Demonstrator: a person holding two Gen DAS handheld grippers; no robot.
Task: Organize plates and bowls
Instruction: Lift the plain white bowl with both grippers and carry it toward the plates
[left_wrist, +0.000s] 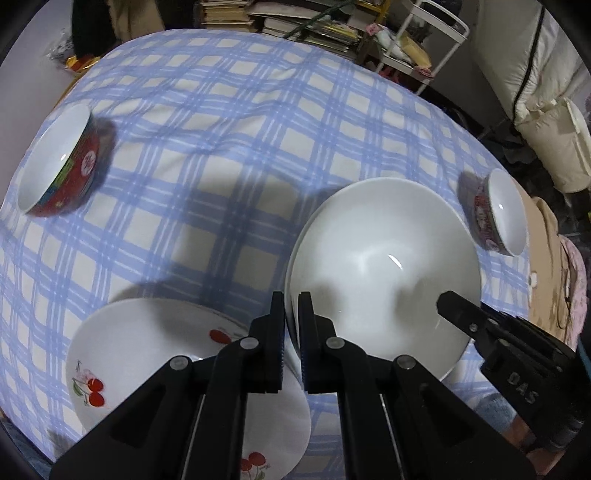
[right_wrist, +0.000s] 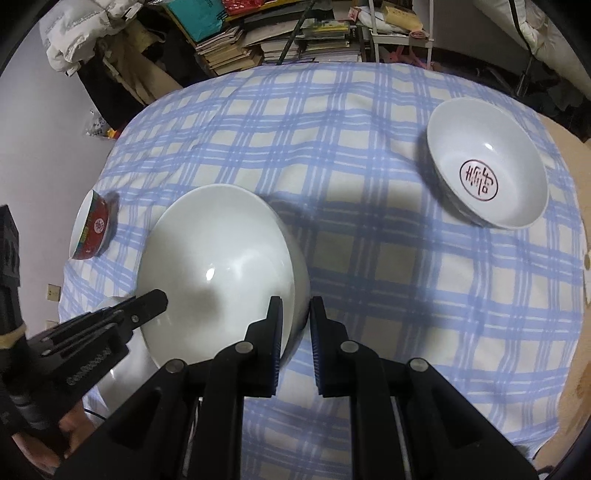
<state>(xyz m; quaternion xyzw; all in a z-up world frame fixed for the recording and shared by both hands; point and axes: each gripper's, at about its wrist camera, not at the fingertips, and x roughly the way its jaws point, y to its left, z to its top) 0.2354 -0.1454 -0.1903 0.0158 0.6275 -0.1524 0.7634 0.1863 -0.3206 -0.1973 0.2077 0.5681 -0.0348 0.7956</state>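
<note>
While both grippers pinch opposite sides of the plain white bowl, it hangs between them over the blue checked tablecloth, a two-sided hold that probably keeps so wide a dish level. The left gripper has its fingers nearly together on the bowl's left rim, and the right gripper clamps the right rim the same way. Just left of the bowl and near the camera lies the cherry-patterned plate, a likely place to stack it. A red bowl sits far left; a bowl with a red character waits far right, both untouched.
</note>
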